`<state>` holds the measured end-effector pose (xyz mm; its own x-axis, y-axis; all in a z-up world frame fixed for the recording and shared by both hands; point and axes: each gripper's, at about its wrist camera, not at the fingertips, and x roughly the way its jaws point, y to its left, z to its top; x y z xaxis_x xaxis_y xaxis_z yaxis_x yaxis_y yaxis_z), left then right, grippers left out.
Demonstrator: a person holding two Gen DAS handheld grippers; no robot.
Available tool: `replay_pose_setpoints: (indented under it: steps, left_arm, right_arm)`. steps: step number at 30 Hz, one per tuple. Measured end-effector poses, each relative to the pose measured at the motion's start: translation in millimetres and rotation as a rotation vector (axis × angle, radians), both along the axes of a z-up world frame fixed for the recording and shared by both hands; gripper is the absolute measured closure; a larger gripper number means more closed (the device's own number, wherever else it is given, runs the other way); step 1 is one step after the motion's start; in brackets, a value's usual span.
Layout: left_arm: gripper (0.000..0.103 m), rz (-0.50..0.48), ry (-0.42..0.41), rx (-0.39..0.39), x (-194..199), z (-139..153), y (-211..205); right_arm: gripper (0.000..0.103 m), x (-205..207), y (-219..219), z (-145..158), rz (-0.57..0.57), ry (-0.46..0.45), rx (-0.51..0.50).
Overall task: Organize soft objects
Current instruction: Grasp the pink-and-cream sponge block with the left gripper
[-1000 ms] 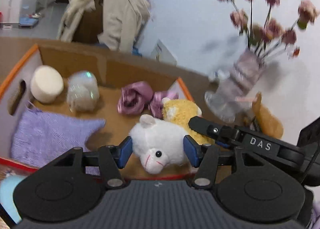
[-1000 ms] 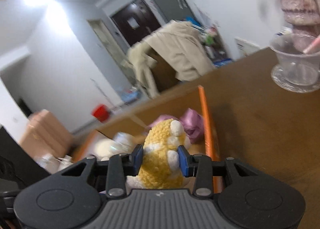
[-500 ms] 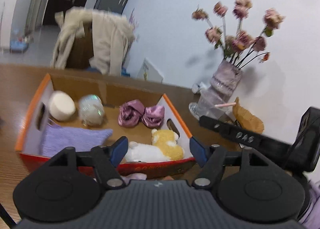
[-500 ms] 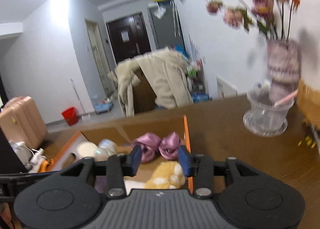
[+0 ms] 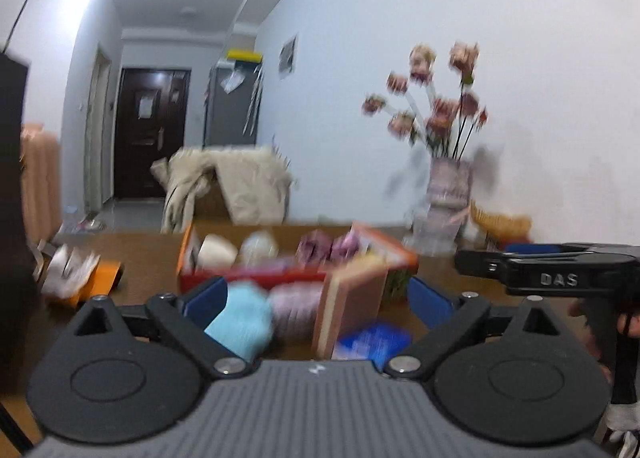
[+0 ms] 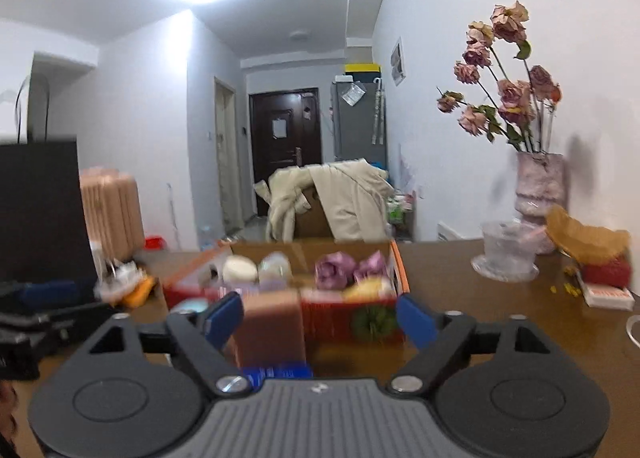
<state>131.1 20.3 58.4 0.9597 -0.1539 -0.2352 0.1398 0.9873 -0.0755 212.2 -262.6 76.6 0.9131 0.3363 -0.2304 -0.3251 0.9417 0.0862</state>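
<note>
The cardboard box (image 6: 352, 312) with an orange rim stands on the brown table ahead. Inside it I see a cream round puff (image 6: 239, 270), purple satin scrunchies (image 6: 346, 267) and the yellow plush (image 6: 366, 289). My left gripper (image 5: 316, 300) is open and empty, drawn back from the box (image 5: 248, 270). A light blue soft item (image 5: 240, 322) and a pinkish knit item (image 5: 294, 312) lie in front of it on the table. My right gripper (image 6: 320, 316) is open and empty, also back from the box.
A tan block (image 6: 270, 328) and a blue pack (image 5: 372, 340) sit in front of the box. A vase of dried roses (image 6: 540, 186), a glass bowl (image 6: 506, 256) and a red box (image 6: 606, 272) stand at the right. Clutter (image 5: 76, 272) lies at the left.
Both grippers let go of the white and yellow plush toys in the box, opened, and pulled back and up away from it. The views are now level and blurred.
</note>
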Motion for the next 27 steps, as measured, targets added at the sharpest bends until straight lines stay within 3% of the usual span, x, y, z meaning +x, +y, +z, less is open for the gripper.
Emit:
replay_pose_setpoints:
  steps: [3, 6, 11, 13, 21, 27]
  left_arm:
    - [0.004, 0.004, 0.082, -0.010, -11.1, -20.8, 6.3]
    - [0.004, 0.002, 0.094, 0.002, -19.8, -27.8, 11.1]
    - [0.003, -0.002, 0.092, 0.002, -18.9, -28.0, 15.0]
    - [0.003, -0.004, 0.098, 0.000, -18.5, -29.0, 15.6]
    - [0.003, 0.004, 0.159, -0.001, 0.6, -37.2, 12.9]
    - [0.003, 0.019, 0.210, -0.002, 18.6, -41.6, 12.1]
  right_arm:
    - [0.014, -28.3, 7.6, -27.1, -0.001, 0.039, -0.004]
    - [0.013, -45.9, 16.2, -44.8, 0.013, 0.080, -0.030]
    - [0.011, -52.2, 25.9, -45.3, 0.034, 0.083, -0.038]
    - [0.007, -52.7, 28.2, -44.4, 0.042, 0.076, -0.038]
    - [0.009, -31.5, 25.0, -46.1, 0.038, 0.116, -0.016]
    - [0.020, -9.7, 30.2, -47.8, 0.068, 0.164, -0.007]
